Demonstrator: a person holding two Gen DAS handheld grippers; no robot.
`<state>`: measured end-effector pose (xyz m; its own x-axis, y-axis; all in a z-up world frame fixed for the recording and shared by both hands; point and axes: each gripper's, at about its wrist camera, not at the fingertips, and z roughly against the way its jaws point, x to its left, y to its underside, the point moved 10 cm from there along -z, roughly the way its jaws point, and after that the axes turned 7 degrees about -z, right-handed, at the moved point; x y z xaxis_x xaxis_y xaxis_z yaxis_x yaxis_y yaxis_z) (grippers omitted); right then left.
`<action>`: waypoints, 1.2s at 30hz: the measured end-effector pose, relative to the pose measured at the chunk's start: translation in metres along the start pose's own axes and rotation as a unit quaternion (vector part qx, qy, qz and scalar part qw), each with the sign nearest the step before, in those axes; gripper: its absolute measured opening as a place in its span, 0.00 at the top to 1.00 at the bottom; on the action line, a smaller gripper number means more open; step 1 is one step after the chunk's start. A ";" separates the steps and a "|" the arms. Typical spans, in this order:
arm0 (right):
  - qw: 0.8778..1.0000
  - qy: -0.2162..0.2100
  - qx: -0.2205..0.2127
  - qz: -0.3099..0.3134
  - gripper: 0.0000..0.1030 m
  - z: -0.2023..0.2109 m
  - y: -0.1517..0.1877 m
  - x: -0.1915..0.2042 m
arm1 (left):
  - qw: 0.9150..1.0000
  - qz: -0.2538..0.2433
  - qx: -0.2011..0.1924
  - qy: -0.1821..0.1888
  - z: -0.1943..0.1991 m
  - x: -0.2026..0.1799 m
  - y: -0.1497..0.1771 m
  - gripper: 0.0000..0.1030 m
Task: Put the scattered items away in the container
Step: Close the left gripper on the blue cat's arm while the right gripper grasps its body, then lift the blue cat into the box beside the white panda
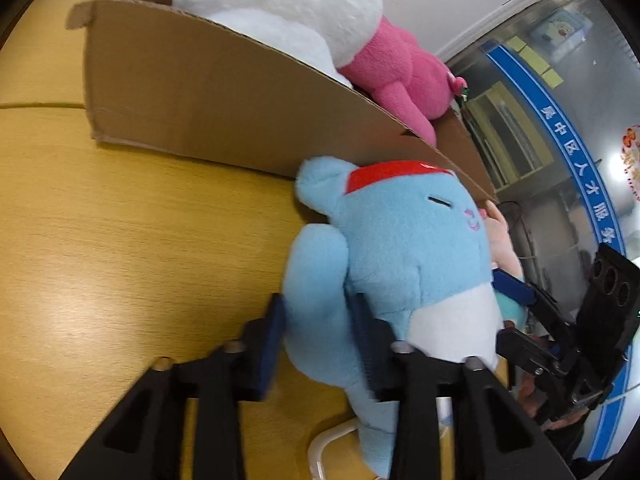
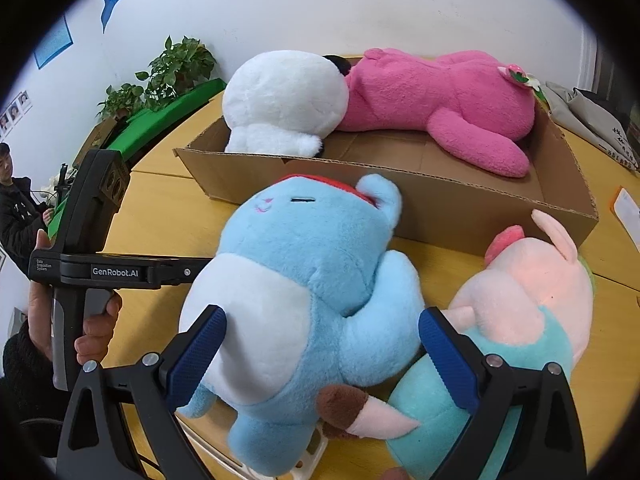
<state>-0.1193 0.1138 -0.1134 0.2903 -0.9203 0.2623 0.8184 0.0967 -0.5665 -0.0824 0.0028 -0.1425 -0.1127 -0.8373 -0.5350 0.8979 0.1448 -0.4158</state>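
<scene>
A light blue plush (image 2: 316, 300) with a red cap lies on the wooden table against the near wall of a cardboard box (image 2: 472, 196). My left gripper (image 1: 320, 320) is shut on the blue plush's arm (image 1: 316, 272). My right gripper (image 2: 322, 344) has its jaws wide around the blue plush's body, pads touching both sides. The box (image 1: 224, 112) holds a white plush (image 2: 280, 100) and a bright pink plush (image 2: 440, 92). A pale pink plush in a teal outfit (image 2: 520, 304) lies to the right of the blue one.
The yellow wooden table (image 1: 120, 240) extends to the left of the box. A white wire stand (image 1: 332, 436) lies under the blue plush. Potted plants (image 2: 176, 68) and a green mat stand at the far left. A person (image 2: 16, 204) sits beyond the table.
</scene>
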 end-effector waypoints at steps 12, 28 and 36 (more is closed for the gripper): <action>0.998 0.053 -0.005 -0.044 0.05 0.015 -0.002 -0.043 | 0.999 -0.004 -0.012 -0.047 0.037 0.029 0.000 1.00; 0.992 0.116 0.041 0.007 0.45 -0.025 -0.004 -0.032 | 1.000 0.021 0.013 0.010 0.010 0.014 0.007 0.72; 0.994 0.082 0.065 0.009 0.31 -0.034 0.005 -0.005 | 0.999 0.001 0.008 -0.046 0.037 0.039 0.007 0.74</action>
<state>-0.1335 0.1064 -0.1440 0.2300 -0.9664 0.1151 0.8740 0.1531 -0.4611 -0.0652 -0.0485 -0.1389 -0.0714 -0.8818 -0.4662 0.9048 0.1394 -0.4023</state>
